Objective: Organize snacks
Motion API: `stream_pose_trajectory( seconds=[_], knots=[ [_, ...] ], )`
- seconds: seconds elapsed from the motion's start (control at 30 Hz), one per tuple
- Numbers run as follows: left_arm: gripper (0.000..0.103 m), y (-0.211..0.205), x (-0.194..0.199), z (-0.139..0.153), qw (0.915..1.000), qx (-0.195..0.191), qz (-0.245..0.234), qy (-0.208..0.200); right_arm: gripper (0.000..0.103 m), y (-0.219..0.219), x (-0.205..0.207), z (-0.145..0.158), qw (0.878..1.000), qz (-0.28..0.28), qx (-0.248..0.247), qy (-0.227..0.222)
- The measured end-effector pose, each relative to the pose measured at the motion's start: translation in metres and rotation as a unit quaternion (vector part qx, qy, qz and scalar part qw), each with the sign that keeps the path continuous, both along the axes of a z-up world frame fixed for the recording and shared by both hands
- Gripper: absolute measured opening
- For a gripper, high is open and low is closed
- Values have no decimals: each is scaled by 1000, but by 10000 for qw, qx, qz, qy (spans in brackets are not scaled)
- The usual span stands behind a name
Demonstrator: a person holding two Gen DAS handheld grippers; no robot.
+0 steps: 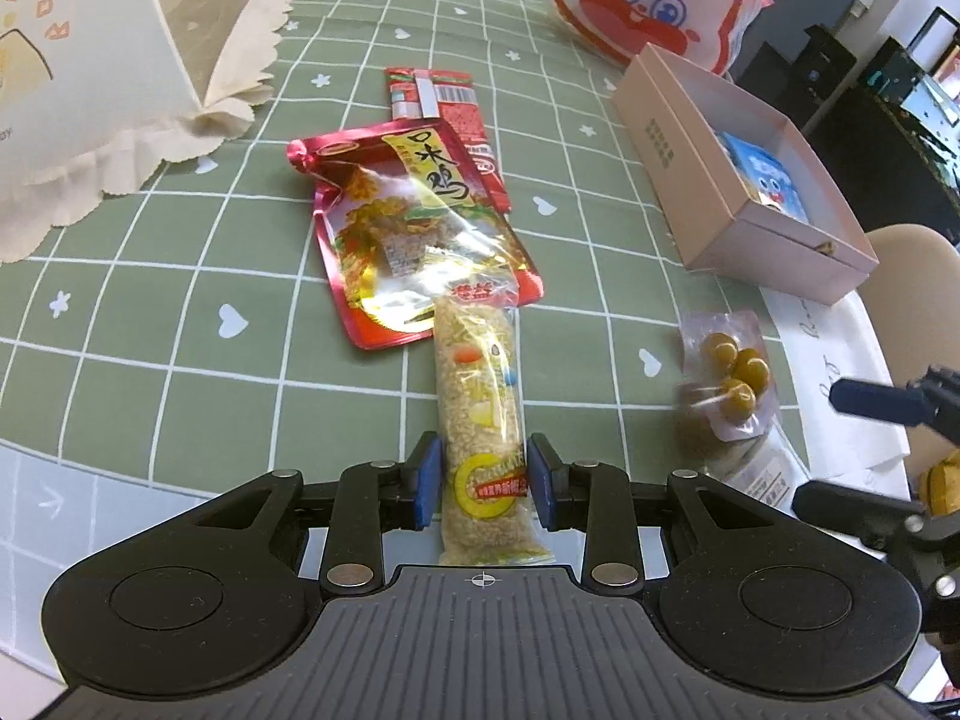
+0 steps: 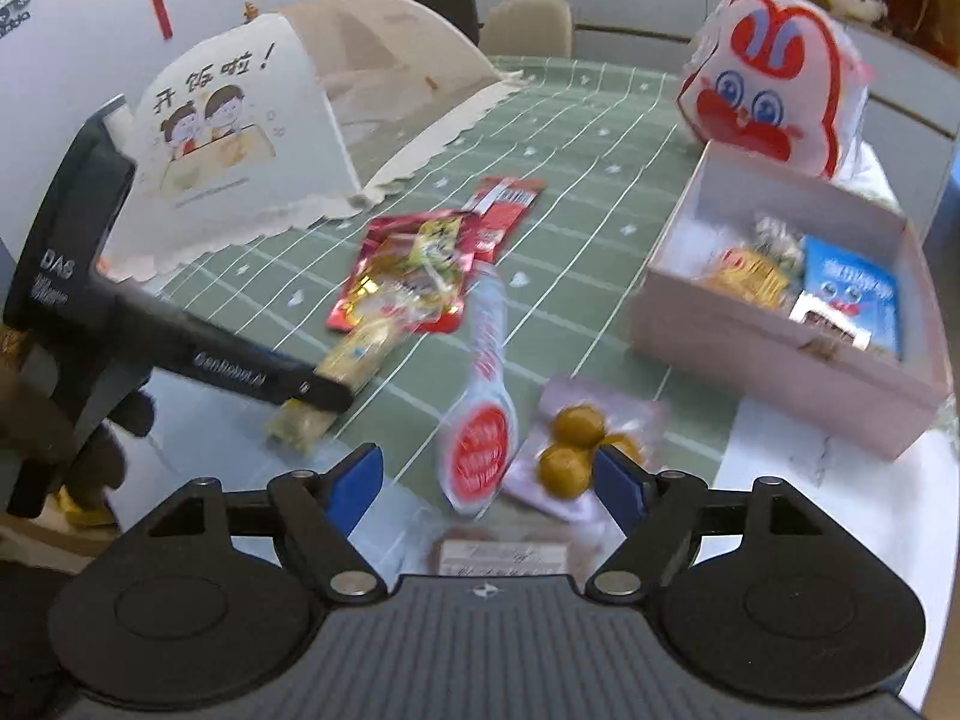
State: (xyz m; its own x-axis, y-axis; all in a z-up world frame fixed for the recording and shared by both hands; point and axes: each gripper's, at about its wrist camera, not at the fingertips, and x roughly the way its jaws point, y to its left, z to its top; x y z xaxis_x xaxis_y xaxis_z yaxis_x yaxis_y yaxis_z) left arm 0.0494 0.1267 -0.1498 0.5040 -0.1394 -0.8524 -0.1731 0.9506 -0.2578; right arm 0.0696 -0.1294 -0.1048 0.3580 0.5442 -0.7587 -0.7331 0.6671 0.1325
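Observation:
My left gripper [image 1: 483, 483] is shut on a long clear-wrapped rice-puff bar [image 1: 483, 420], its pads pressing both sides near the bar's near end. In the right wrist view the same bar [image 2: 354, 354] sticks out of the left gripper's black finger [image 2: 252, 375]. The bar's far end overlaps a red foil pouch [image 1: 414, 228]. My right gripper [image 2: 489, 483] is open, with a white-and-red tube snack [image 2: 483, 420] and a clear pack of olive-green balls [image 2: 570, 450] between and just beyond its blue pads. The pink open box [image 2: 750, 348] holds several snacks.
A red flat packet [image 1: 444, 102] lies behind the foil pouch. A cream mesh food cover [image 2: 288, 132] stands at the left. A white-and-red rabbit bag [image 2: 774, 72] sits behind the box. A small labelled packet [image 2: 504, 555] lies under my right gripper. The green grid tablecloth [image 1: 180, 330] covers the table.

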Motion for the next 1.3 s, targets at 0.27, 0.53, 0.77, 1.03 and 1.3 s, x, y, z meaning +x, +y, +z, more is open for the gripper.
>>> stream_pose_trajectory(
  seconds=[0.27, 0.53, 0.77, 1.03, 1.3],
  knots=[
    [35, 12, -9, 5, 9998, 189, 88, -28, 77, 14, 4, -18, 9989, -295, -374, -35],
    [36, 8, 17, 9, 9982, 493, -154, -292, 78, 43, -14, -40, 9973, 12, -730, 55],
    [35, -3, 23, 4, 9973, 619, -354, -176, 78, 40, -24, -41, 9961, 75, -880, -58],
    [35, 2, 0, 6, 9981, 544, -271, -52, 78, 53, -33, -43, 9953, 446, -864, 6],
    [35, 16, -27, 1, 9997, 224, 42, 17, 81, 72, -44, -47, 9921, 886, -887, 17]
  ],
)
